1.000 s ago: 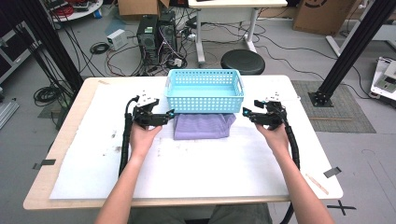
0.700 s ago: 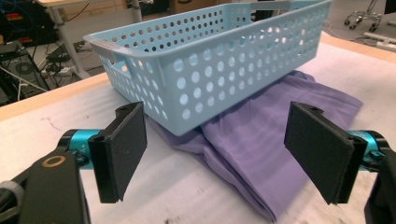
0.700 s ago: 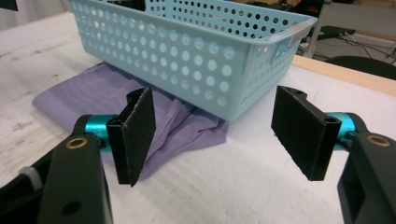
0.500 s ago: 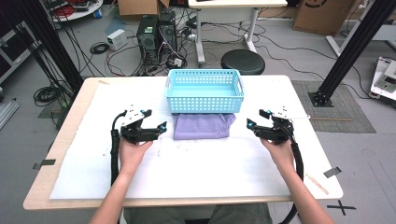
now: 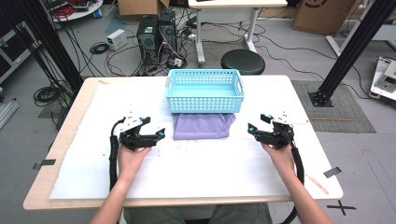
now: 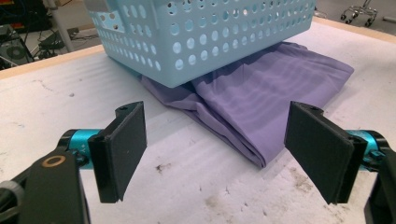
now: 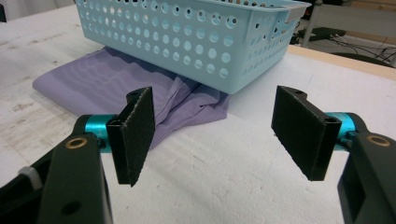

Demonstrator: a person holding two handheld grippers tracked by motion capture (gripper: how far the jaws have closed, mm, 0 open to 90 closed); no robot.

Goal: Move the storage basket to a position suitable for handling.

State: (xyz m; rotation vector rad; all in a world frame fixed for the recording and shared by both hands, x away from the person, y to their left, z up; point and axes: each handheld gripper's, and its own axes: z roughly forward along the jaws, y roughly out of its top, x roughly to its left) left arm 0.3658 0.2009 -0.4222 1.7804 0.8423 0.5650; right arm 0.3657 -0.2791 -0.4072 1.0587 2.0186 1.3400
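Both hands had drawn back toward the person's side of the table since a second earlier, when the grippers sat right at the ends of the cloth. Left gripper (image 5: 161,135) now lay well to the left of the purple cloth (image 5: 203,126), jaws wide apart, nothing between them. Right gripper (image 5: 251,129) lay off to the cloth's right, jaws likewise spread and empty. My reading: a release and retreat, so the folding or placing step looked finished, or a fresh approach was due.

Cloth lay flat and folded on the white table cover (image 5: 196,172), its far edge tucked under the front of the basket (image 5: 204,90). In the left gripper view the cloth (image 6: 261,100) ran under the basket's corner (image 6: 196,37); the right gripper view showed the other end of the cloth (image 7: 116,81) beneath the basket wall (image 7: 187,42).

Count: two grippers, one cloth, one light blue basket, seemingly empty.

Beyond the basket, on the floor: one round black stool (image 5: 242,61).
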